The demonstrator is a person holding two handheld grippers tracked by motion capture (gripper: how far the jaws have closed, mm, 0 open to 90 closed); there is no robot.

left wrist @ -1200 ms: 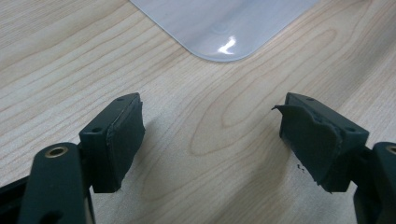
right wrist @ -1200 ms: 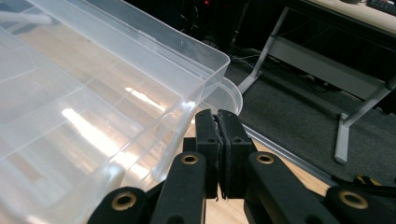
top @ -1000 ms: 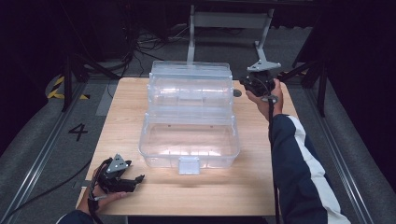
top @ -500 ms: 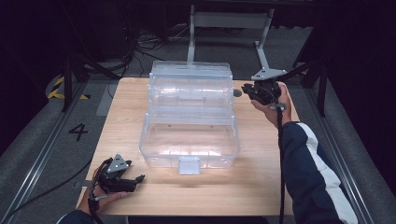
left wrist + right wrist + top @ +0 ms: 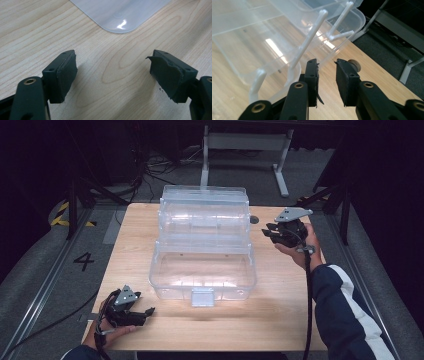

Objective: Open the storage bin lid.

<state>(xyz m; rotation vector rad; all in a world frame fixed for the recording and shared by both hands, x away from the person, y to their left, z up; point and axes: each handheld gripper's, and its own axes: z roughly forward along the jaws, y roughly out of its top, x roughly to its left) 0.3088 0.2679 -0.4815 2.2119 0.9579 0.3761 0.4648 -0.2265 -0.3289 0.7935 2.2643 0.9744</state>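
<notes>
Left gripper (image 5: 141, 312): resting on the near left corner of the tabletop (image 5: 280, 320), jaws spread wide, grasping nothing. Clear plastic box (image 5: 202, 250): centre of tabletop, tiers opened. Right gripper (image 5: 270, 231): held beside the box's right side, jaws narrowly parted, empty, not touching it.

box (image 5: 202, 245): clear glossy plastic | table (image 5: 280, 310): pale matt wood grain | left gripper (image 5: 112, 75): matt black pads

The clear box (image 5: 202, 247) sits mid-tabletop (image 5: 280, 310); the left claw (image 5: 148, 311) lies at its near-left corner, the right claw (image 5: 268, 231) beside its far-right end.
</notes>
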